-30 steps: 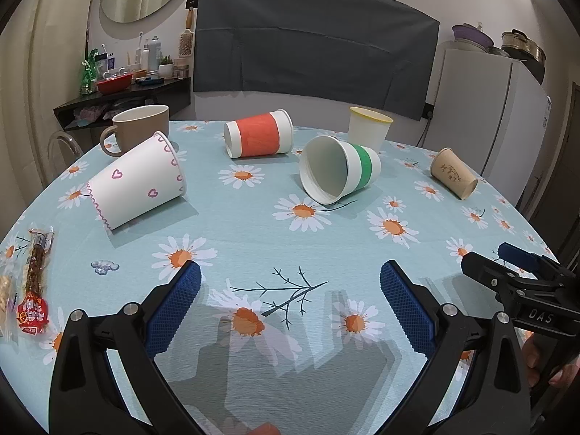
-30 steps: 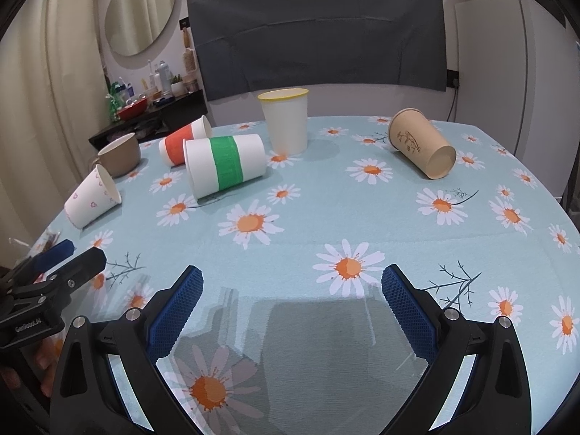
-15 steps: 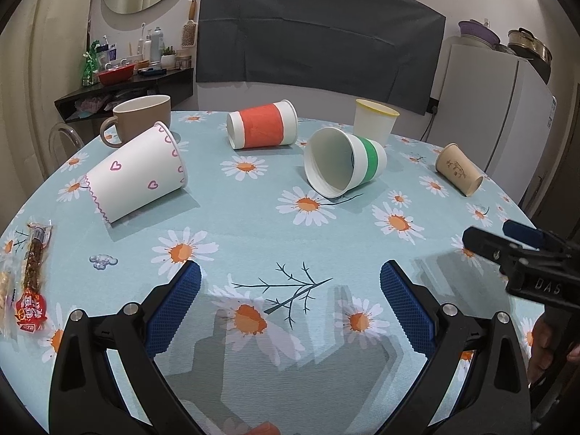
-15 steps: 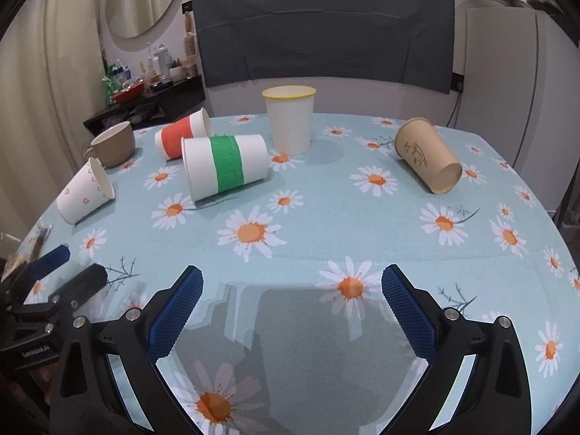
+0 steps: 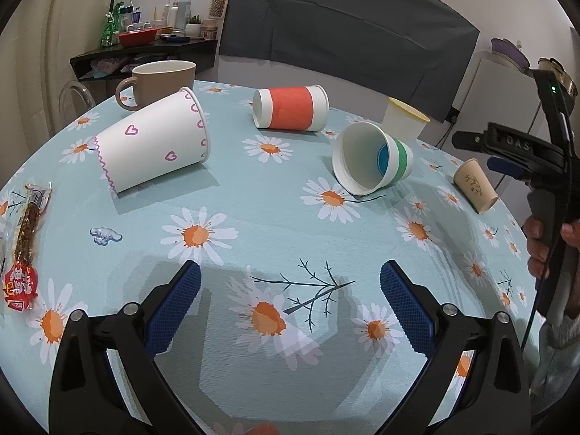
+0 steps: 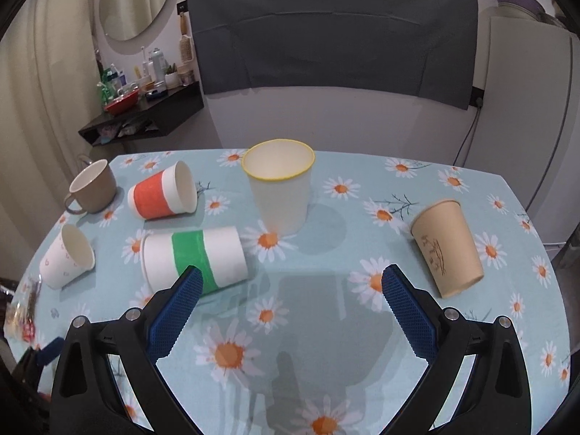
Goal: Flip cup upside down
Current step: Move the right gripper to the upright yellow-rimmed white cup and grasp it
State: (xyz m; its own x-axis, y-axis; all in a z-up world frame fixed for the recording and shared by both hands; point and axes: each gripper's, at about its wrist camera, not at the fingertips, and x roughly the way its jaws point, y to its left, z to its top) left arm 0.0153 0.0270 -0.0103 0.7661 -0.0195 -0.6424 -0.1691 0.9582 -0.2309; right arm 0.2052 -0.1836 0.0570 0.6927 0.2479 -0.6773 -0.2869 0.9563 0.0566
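Note:
A white cup with a yellow rim (image 6: 281, 188) stands upright at the table's far middle; it also shows in the left wrist view (image 5: 404, 123). A green-banded cup (image 6: 195, 259) lies on its side just left of my right gripper (image 6: 288, 302), which is open and empty above the table. A brown paper cup (image 6: 447, 252) lies tilted to its right. My left gripper (image 5: 290, 306) is open and empty near the table's front. The right gripper also shows in the left wrist view (image 5: 507, 156), raised at the right.
A red-banded cup (image 5: 290, 108) and a heart-print cup (image 5: 152, 145) lie on their sides. A brown mug (image 5: 161, 83) stands at the far left. A snack packet (image 5: 25, 246) lies at the left edge. A white fridge (image 6: 525, 116) stands behind the table.
My right gripper has risen and moved forward toward the yellow-rimmed cup. My left gripper has risen a little. Both stayed open.

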